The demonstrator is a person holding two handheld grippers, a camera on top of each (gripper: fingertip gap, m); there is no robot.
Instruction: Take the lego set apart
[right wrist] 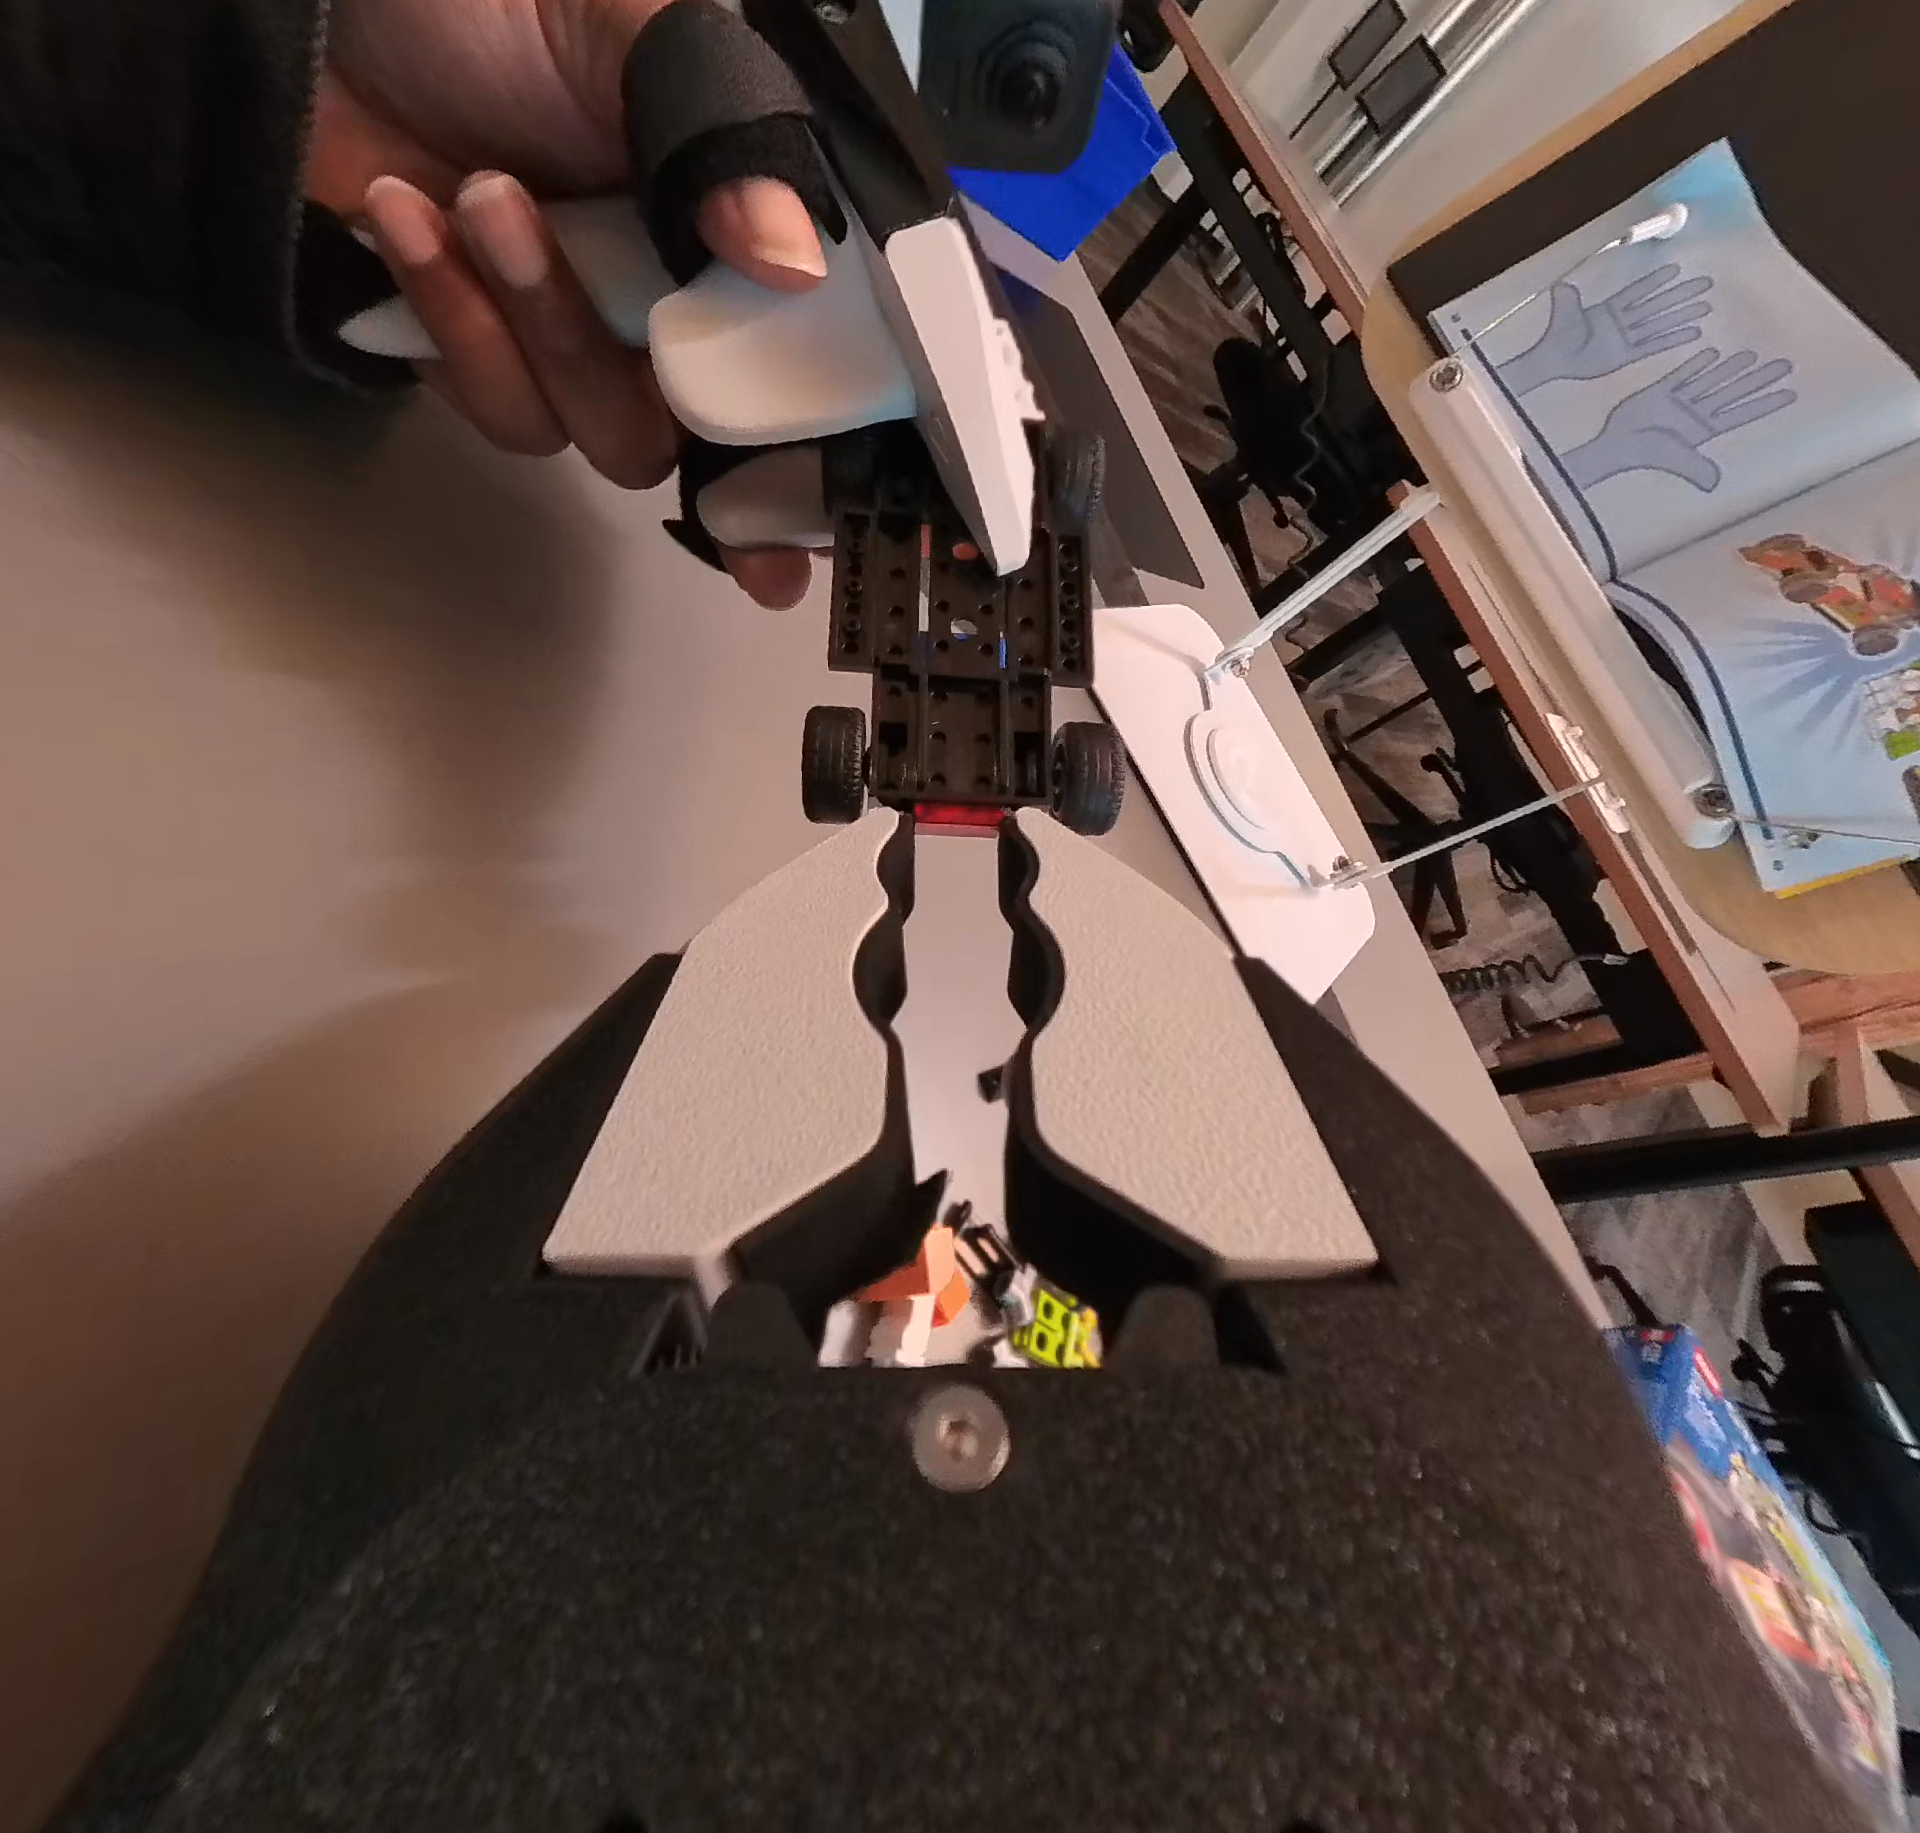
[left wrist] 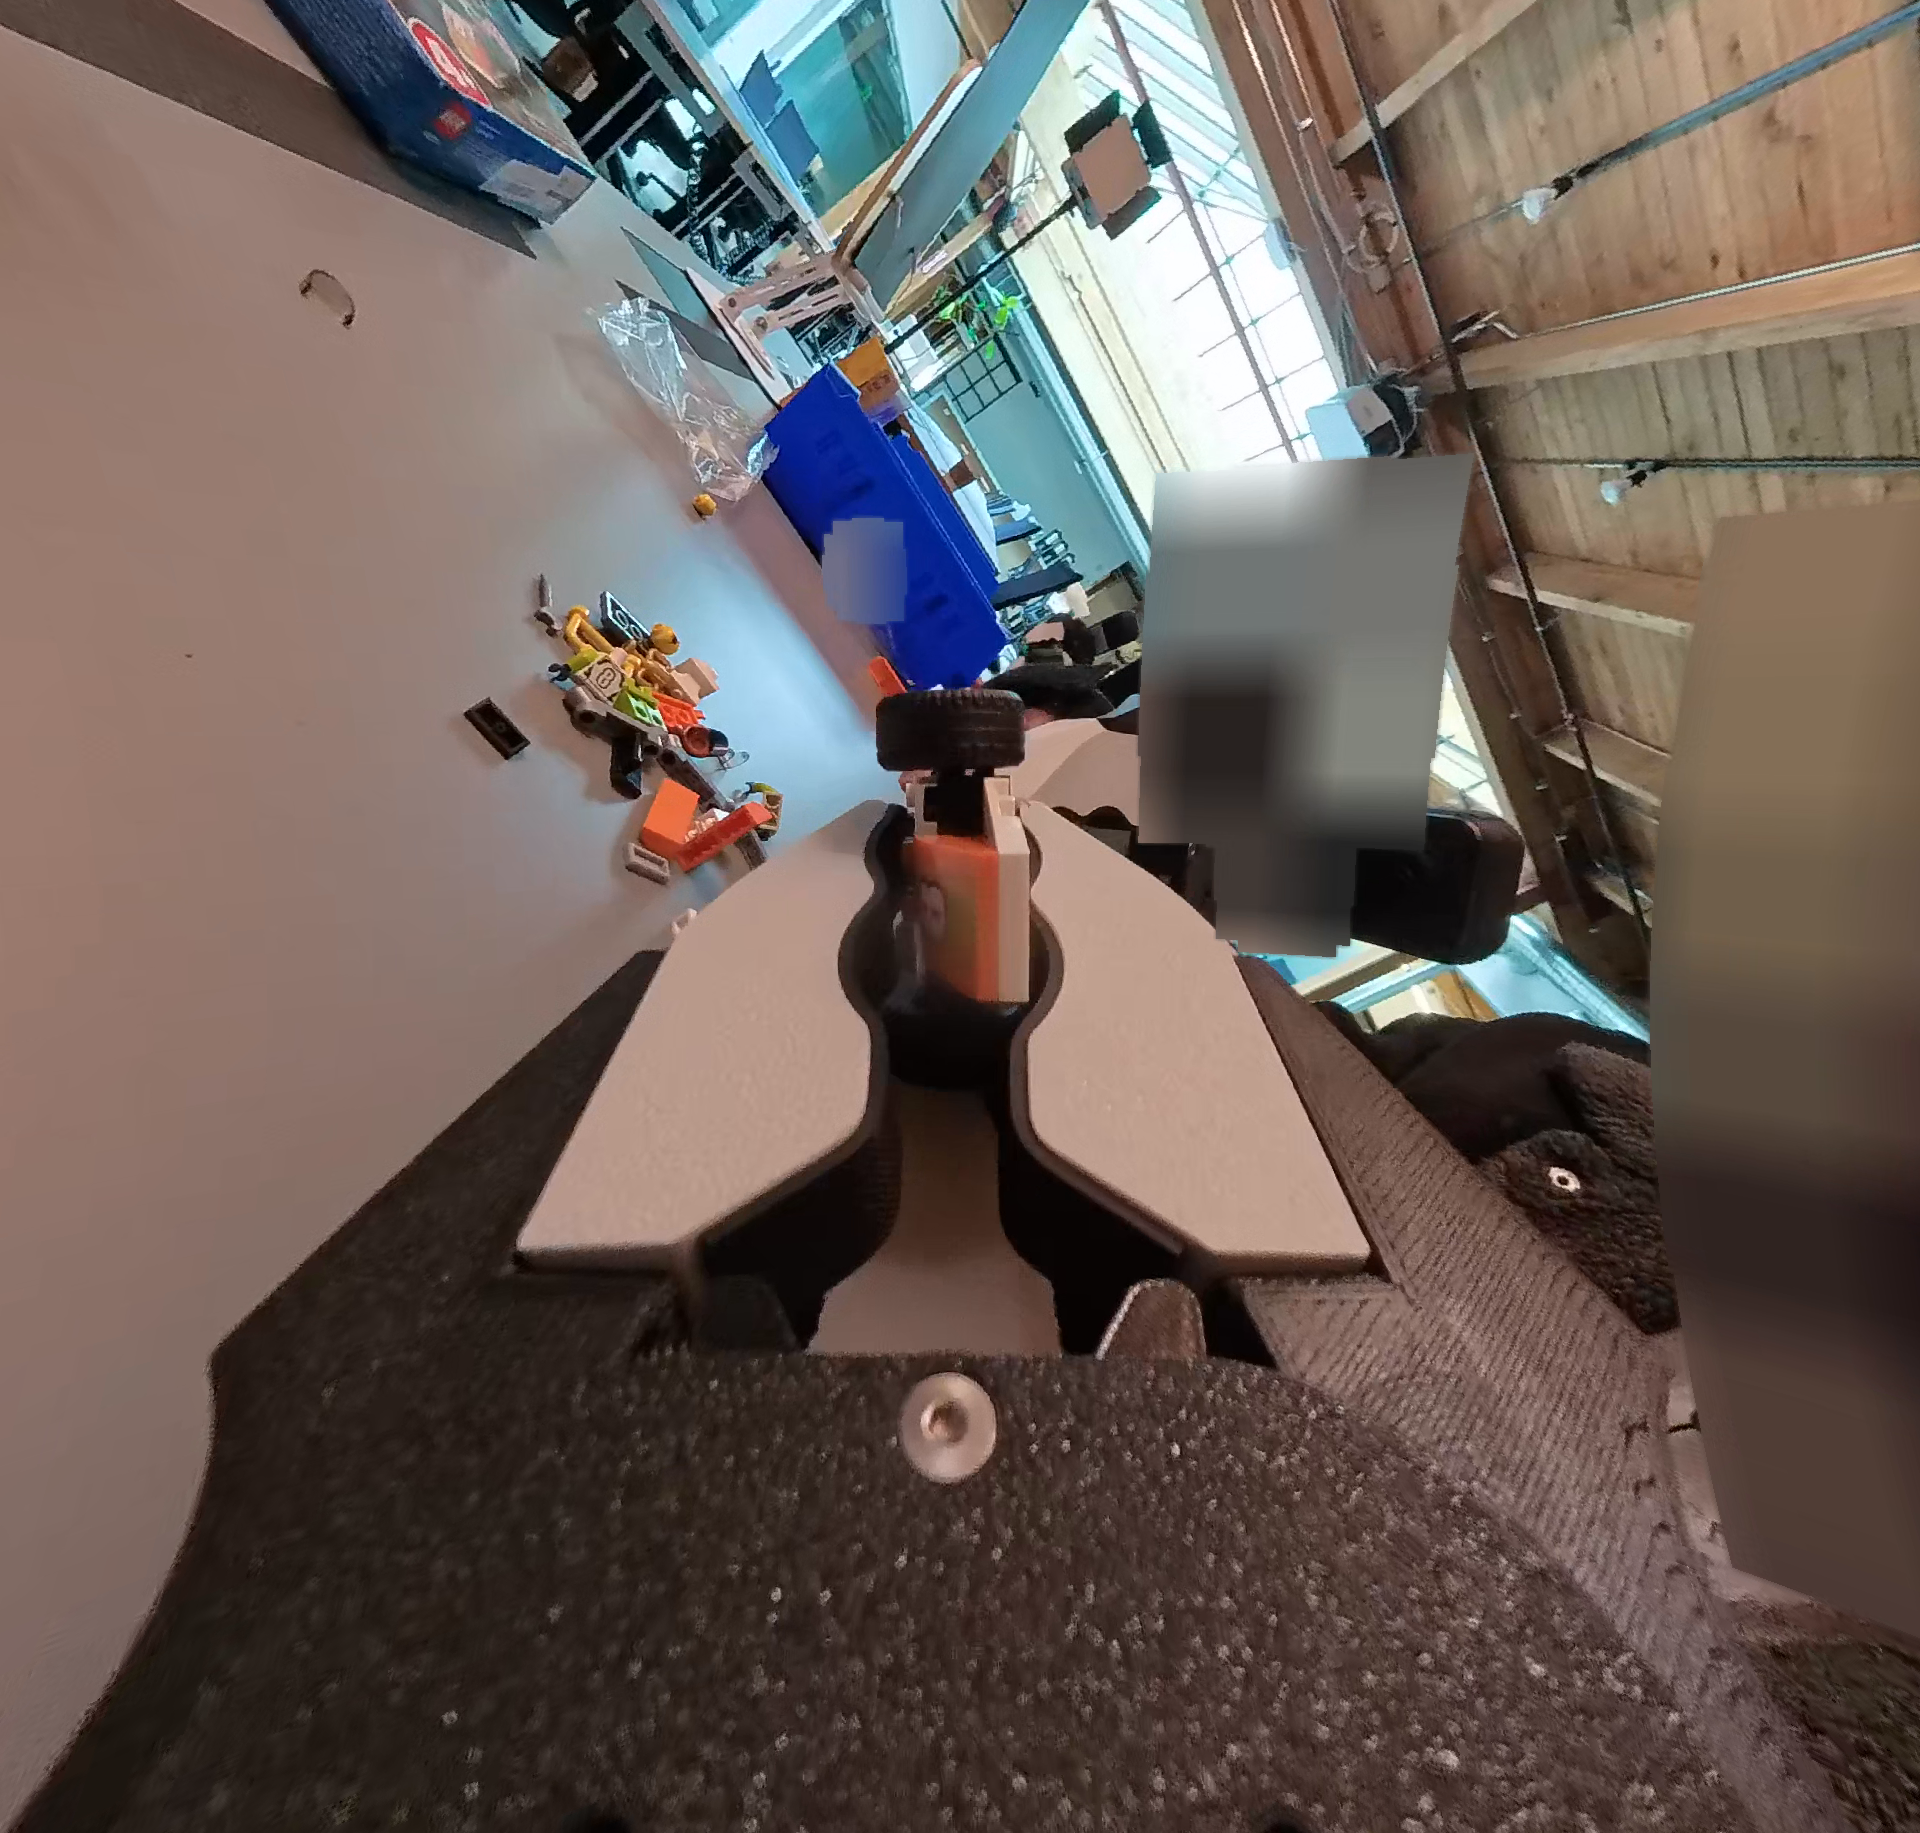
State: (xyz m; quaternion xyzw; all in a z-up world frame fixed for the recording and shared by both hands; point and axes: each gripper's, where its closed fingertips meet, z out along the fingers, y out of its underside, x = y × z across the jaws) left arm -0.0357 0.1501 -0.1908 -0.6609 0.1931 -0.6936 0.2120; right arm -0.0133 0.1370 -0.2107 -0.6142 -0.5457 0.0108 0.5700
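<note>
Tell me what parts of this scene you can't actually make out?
- Orange-and-white lego car, left wrist view: its body sits hidden between the left gripper fingers.
- Small red brick, right wrist view: whether the right gripper pinches it is unclear.
- Loose pile of coloured lego pieces: too small to identify.

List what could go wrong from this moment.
1. The left tongs clamp the lego car in mid-air above the table; a hard tug might twist it loose.
2. The right tongs pinch only the small red piece at the car's end, so they may slip, or it could pop off and fly away.
</note>
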